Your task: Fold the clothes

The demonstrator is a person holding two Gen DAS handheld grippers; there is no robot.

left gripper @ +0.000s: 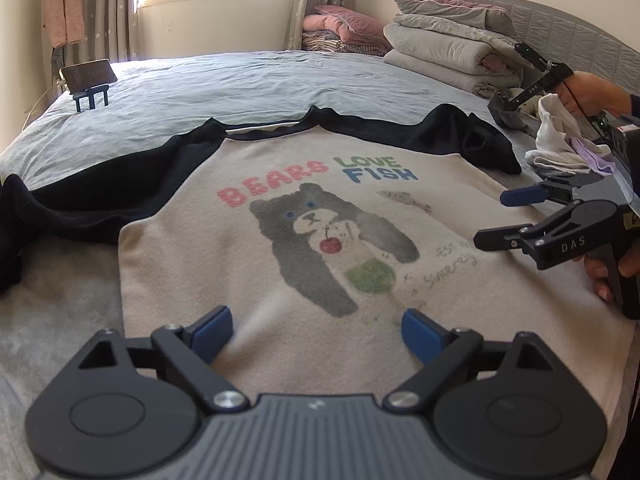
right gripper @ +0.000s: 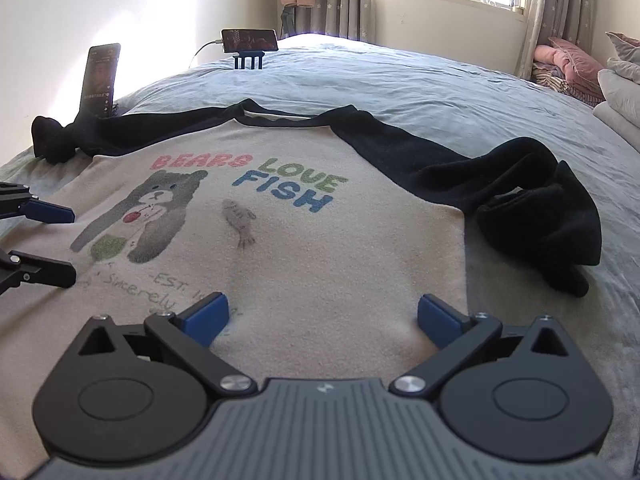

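Note:
A cream sweatshirt with black sleeves and a bear print reading "BEARS LOVE FISH" lies flat, front up, on the bed; it also shows in the right wrist view. Its black sleeves spread out to both sides, bunched at the ends. My left gripper is open and empty, low over the shirt's lower part. My right gripper is open and empty over the shirt's lower right part; it also shows in the left wrist view at the right edge.
The bed has a blue-grey sheet. A phone on a small stand sits at the far left corner; another upright phone stands by the sleeve. Folded quilts and a pile of light clothes lie at the right.

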